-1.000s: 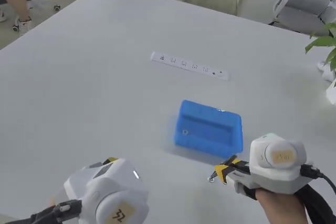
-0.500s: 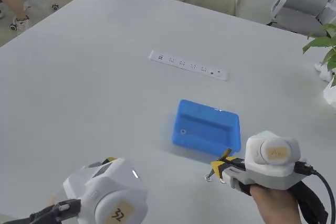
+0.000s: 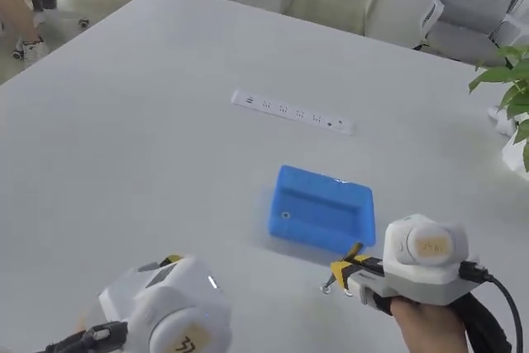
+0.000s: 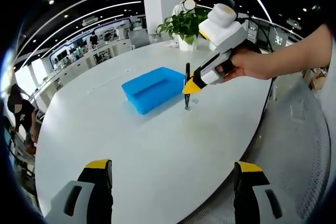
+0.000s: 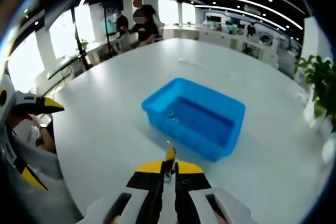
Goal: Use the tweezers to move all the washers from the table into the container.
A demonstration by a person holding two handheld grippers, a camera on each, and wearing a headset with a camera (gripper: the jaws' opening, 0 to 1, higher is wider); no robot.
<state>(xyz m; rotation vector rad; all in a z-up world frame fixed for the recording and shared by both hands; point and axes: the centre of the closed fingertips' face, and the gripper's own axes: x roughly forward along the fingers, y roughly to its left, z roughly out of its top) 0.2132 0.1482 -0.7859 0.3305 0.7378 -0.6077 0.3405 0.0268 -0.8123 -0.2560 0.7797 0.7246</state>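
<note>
Judged partly done: small metal washers (image 5: pixel 170 115) in blue plastic container (image 5: pixel 218 148), further pick pending. Dark slender tweezers (image 4: pixel 187 85) pinched by fingers of right gripper (image 5: pixel 169 170), tips at bench (image 3: pixel 165 163); left gripper (image 4: pixel 172 165) fingers spread.

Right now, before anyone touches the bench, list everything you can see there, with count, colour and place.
table: one, white, under everything
container: one, blue, mid-table
washers: at least two, colour unclear, inside the container
power strip: one, white, beyond the container
plant: one, green, at the table's edge
tweezers: one pair, dark, tips down beside the container
right gripper: one, white, yellow-tipped jaws shut on the tweezers
left gripper: one, white, jaws open, near edge
</note>
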